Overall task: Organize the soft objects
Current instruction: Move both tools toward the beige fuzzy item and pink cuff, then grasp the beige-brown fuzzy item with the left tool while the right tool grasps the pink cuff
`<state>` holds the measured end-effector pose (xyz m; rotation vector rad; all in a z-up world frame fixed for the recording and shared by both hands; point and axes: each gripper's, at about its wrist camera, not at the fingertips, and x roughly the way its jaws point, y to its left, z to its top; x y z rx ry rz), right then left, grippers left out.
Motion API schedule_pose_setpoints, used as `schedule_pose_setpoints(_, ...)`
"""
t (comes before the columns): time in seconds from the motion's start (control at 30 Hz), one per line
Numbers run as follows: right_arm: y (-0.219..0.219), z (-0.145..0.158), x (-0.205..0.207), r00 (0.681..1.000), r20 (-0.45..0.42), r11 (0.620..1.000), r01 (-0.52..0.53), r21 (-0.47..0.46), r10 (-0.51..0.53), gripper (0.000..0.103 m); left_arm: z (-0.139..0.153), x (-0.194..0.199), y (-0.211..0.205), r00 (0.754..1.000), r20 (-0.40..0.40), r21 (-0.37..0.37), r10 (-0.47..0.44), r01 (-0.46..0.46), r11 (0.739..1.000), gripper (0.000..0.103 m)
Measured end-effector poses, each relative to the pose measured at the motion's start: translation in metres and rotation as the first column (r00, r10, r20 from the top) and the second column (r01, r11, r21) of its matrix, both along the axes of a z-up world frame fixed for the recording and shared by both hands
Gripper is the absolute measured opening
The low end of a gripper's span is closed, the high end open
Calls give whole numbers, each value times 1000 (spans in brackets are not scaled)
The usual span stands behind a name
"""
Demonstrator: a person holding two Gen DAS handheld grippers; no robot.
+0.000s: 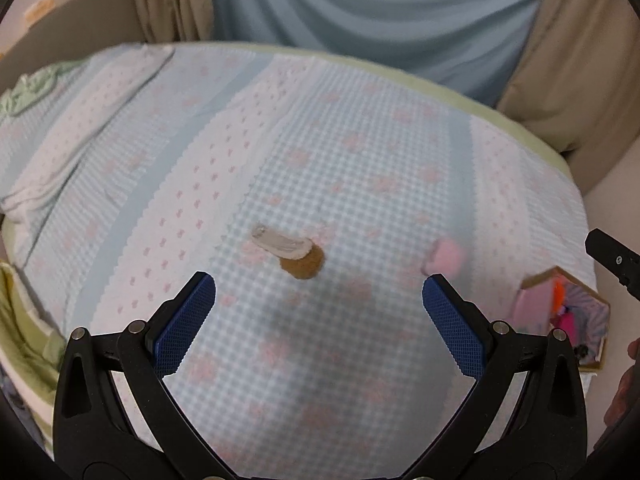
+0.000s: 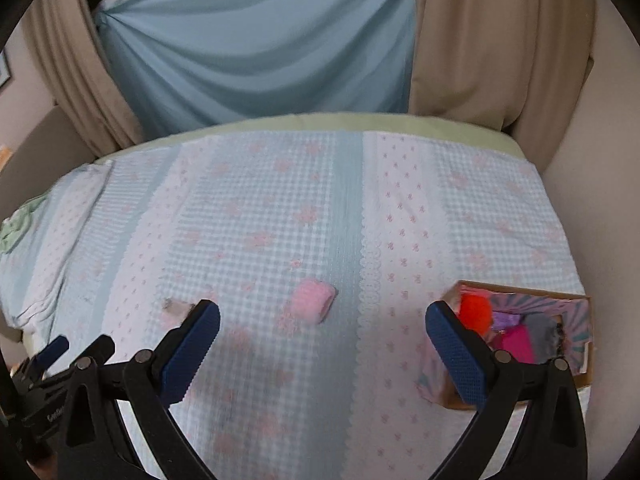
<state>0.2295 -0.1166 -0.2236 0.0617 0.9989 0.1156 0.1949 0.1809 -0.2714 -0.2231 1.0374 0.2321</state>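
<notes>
A small brown-and-grey soft toy (image 1: 294, 253) lies on the bedspread just ahead of my left gripper (image 1: 319, 295), which is open and holds nothing. A pink fuzzy roll (image 2: 313, 301) lies ahead of my right gripper (image 2: 322, 320), also open and holding nothing; the pink fuzzy roll (image 1: 446, 255) shows blurred by the right fingertip in the left wrist view. A cardboard box (image 2: 582, 330) to the right holds an orange pom-pom (image 2: 476, 310) and pink, purple and grey soft items. Only a grey end of the toy (image 2: 175, 307) peeks out beside the right gripper's left finger.
The bed carries a blue-and-white checked bedspread (image 1: 340, 152) with pink flowers. Blue and beige curtains (image 2: 256, 52) hang behind it. A green cloth (image 1: 28, 92) lies at the far left. The right gripper (image 1: 612, 260) pokes in over the box (image 1: 568, 320).
</notes>
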Motion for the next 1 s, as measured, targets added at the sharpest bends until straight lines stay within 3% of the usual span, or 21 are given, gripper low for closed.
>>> schedule_pose_setpoints(0.47, 30, -158, 81, 991, -122, 998, 50, -37, -54, 102, -148, 66, 32, 971, -67, -39, 227, -230, 972, 103)
schedule_pose_setpoints(0.67, 34, -196, 99, 987, -157, 999, 38, -14, -39, 102, -184, 84, 41, 949, -74, -24, 306, -309, 951, 98)
schedule_pose_setpoints(0.73, 37, -206, 104, 986, -163, 999, 32, -13, -33, 101, -192, 90, 39, 947, -81, -15, 311, -313, 949, 94)
schedule_pose_setpoints(0.83, 40, -218, 111, 984, -174, 1000, 26, -12, -27, 100, -204, 95, 38, 943, -104, -8, 315, -317, 948, 80)
schedule_pose_setpoints(0.93, 44, -233, 116, 979, -201, 1000, 19, -11, -21, 87, -214, 96, 41, 935, -124, -19, 332, -337, 941, 69)
schedule_pose_setpoints(1.0, 45, -241, 119, 976, -218, 1000, 21, -13, -23, 78, -219, 96, 42, 933, -127, -40, 336, -343, 938, 51)
